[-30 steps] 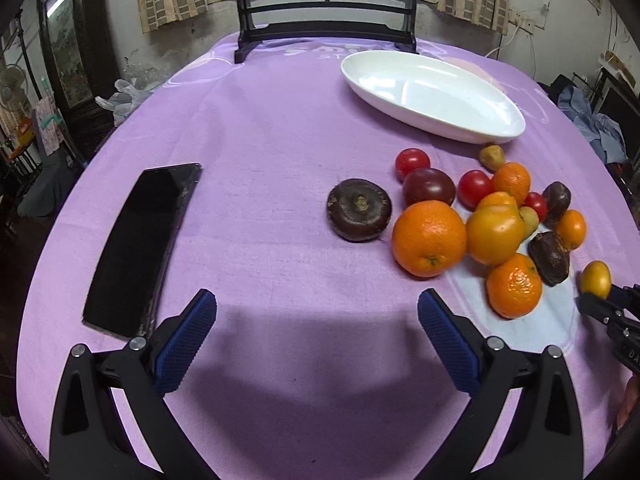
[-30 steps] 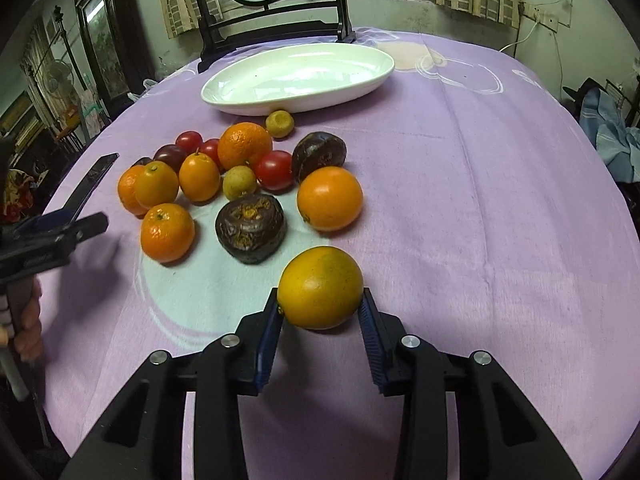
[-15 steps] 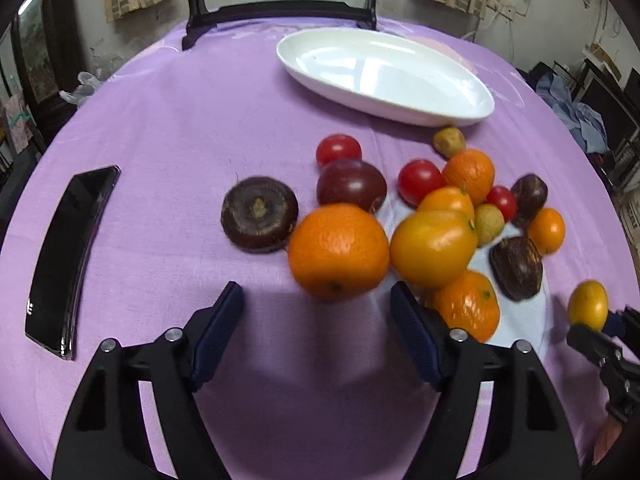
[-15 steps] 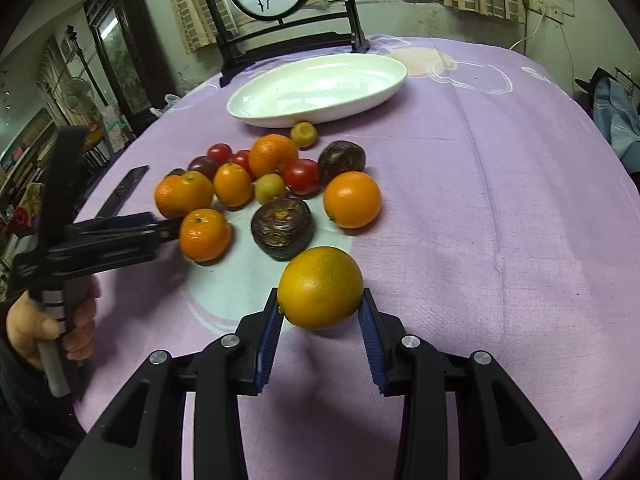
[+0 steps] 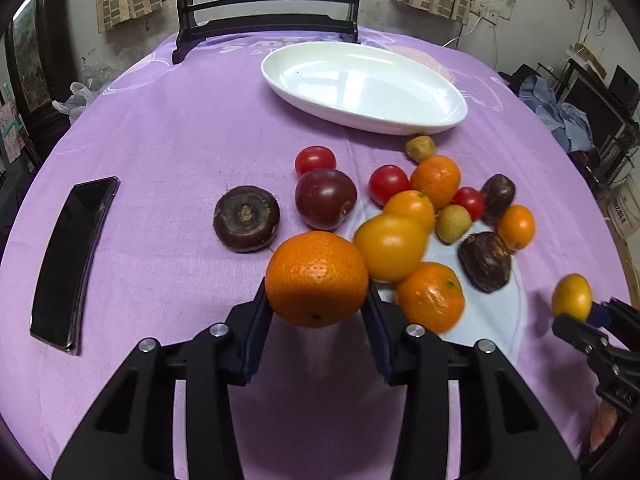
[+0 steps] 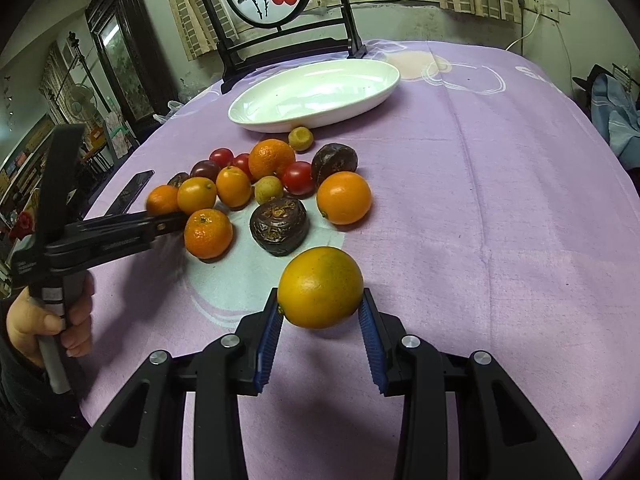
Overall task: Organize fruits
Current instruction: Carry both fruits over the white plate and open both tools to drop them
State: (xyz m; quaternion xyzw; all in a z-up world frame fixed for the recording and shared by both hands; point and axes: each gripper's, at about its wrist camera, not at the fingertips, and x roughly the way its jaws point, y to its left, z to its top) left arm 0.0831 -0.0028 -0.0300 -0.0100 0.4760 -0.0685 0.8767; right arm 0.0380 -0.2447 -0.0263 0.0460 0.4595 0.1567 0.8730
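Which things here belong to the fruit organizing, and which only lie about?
Job: large orange in left gripper; yellow orange in right gripper; loose fruits; white dish.
Lying about: black phone; chair.

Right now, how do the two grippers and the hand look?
Both the left gripper and the right gripper are matte black plastic, with two angular fingers that carry ribbed blue pads and silver round bolts. The left one has a pistol handle with small pale lettering on its body. The hand is bare, with a dark sleeve below. No cables show.
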